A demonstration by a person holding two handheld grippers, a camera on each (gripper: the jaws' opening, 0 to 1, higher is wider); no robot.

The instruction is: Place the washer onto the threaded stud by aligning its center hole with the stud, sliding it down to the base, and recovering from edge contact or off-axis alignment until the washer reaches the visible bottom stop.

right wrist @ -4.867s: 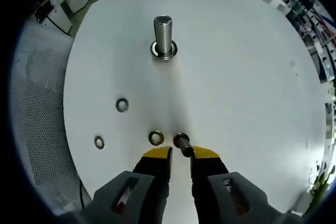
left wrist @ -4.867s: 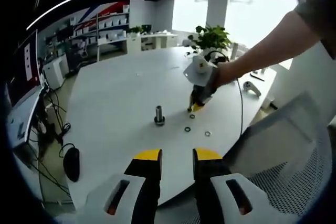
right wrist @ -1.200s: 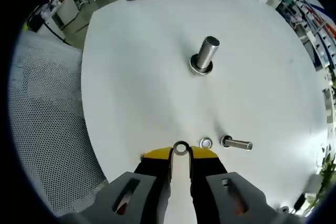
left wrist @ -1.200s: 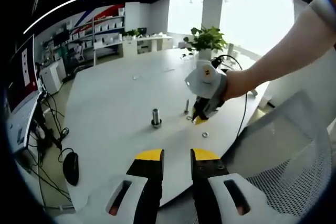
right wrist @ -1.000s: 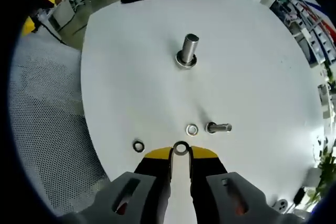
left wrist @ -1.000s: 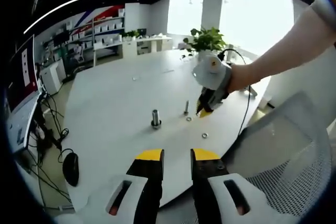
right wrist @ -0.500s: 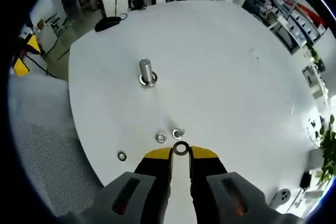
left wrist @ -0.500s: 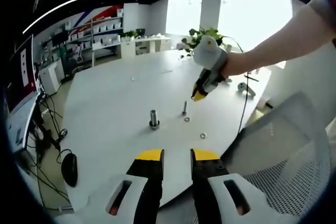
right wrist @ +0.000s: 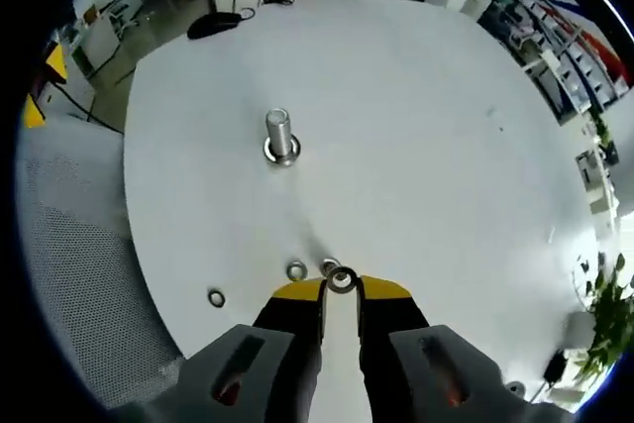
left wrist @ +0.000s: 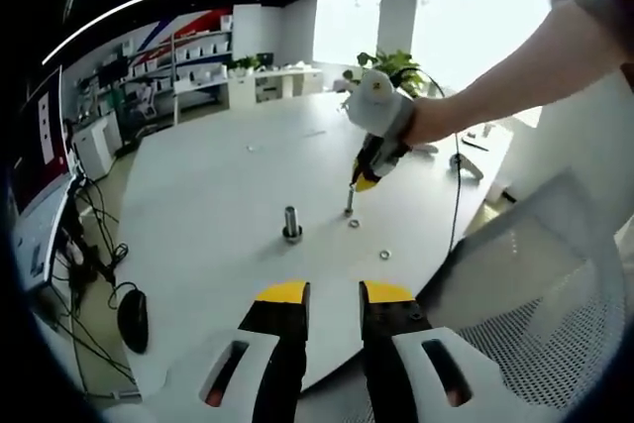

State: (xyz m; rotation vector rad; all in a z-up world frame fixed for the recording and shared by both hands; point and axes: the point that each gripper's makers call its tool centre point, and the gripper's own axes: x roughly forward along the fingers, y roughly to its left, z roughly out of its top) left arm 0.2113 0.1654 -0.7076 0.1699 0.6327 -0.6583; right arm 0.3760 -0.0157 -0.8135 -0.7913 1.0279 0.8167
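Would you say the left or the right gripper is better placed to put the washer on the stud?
The right gripper: it already pinches a washer at its tips, above the table with the threaded stud ahead. The left gripper holds nothing and sits back by the table edge.

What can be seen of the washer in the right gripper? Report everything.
The small silver metal ring washer is a thin, shiny round ring with a dark open centre hole. It sits pinched at the yellow tips of the right gripper, held in the air above the round white table, touching only the gripper. The upright threaded steel stud stands apart from it, farther across the table.
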